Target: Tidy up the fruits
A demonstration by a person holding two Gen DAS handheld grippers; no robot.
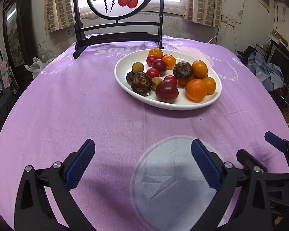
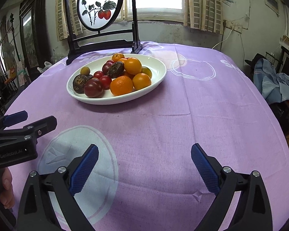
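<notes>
Fruits [image 1: 166, 93] in the plate [image 1: 125, 80] on the tablecloth [image 1: 86, 105] — screen [image 1: 117, 36] behind.

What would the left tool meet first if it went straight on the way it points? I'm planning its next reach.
Probably the purple tablecloth: the open, empty left tool tilts down at bare cloth short of the white plate of fruit. Depth is uncertain.

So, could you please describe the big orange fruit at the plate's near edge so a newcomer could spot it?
Find the white oval plate on the purple tablecloth. At its near rim sits the mandarin, beside a dark red tomato. Its skin is dimpled; the other orange fruits are smooth.
</notes>
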